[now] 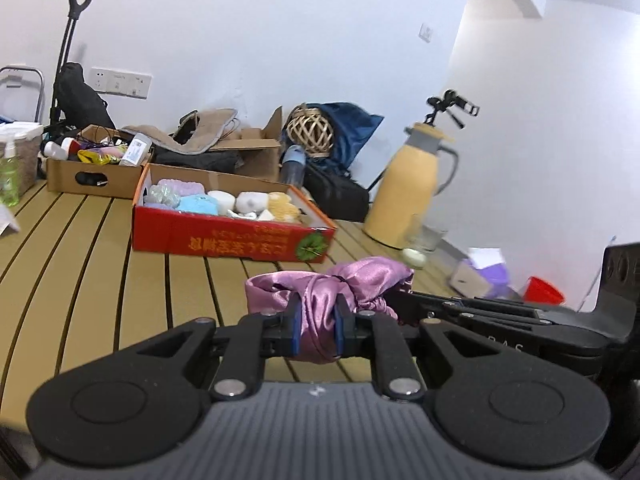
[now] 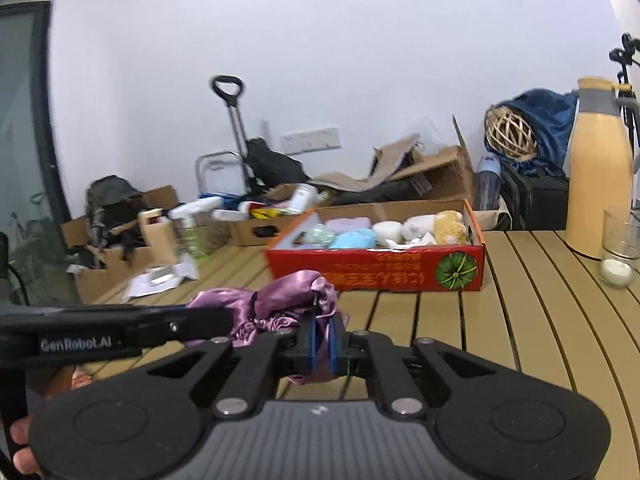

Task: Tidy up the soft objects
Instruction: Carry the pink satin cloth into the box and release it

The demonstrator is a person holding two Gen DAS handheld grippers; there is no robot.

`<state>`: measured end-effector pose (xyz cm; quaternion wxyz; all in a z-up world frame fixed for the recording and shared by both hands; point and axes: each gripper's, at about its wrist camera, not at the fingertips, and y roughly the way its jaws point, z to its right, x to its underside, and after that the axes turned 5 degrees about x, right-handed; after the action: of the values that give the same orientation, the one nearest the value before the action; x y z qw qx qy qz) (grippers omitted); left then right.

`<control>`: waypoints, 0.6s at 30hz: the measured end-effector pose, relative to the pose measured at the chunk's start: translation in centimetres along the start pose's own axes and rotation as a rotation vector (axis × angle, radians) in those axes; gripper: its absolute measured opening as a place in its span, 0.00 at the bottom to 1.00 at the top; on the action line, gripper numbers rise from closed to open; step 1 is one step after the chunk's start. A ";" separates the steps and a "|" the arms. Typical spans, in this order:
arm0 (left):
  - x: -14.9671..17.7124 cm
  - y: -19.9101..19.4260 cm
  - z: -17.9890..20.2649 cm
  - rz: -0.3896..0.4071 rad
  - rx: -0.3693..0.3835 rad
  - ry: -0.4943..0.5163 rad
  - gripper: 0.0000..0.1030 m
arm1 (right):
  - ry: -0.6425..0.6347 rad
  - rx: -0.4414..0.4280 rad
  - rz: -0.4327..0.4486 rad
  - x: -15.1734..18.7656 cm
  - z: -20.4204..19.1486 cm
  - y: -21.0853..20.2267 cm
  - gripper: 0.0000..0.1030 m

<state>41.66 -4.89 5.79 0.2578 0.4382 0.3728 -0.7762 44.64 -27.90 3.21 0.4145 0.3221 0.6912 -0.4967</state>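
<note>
Already my left tool (image 1: 316,326) and right tool (image 2: 322,342) both pinch the purple satin cloth (image 1: 320,296) above the desk (image 1: 120,280), not yet boxed with the plush in the red carton (image 1: 224,236).

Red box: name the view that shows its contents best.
Right wrist view: the red box sits near centre, its soft items spread in clear sight. The left wrist view shows the same box at an angle, left of centre.
</note>
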 end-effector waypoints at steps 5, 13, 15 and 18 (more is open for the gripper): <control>1.4 -4.5 2.8 0.023 0.004 0.034 0.15 | 0.024 -0.008 0.034 2.0 -2.1 -6.2 0.06; 2.2 -7.9 4.6 0.064 0.010 0.058 0.15 | 0.010 -0.006 0.080 3.0 -3.8 -11.0 0.06; 2.1 -8.1 4.5 0.068 0.011 0.057 0.15 | 0.008 -0.006 0.086 3.0 -4.2 -11.4 0.06; 2.1 -8.0 4.3 0.069 0.010 0.053 0.15 | 0.005 -0.005 0.089 3.0 -4.5 -11.6 0.06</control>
<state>32.71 -3.75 8.25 0.2721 0.4726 0.3602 -0.7569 32.25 -26.98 6.15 0.4354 0.3526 0.6785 -0.4751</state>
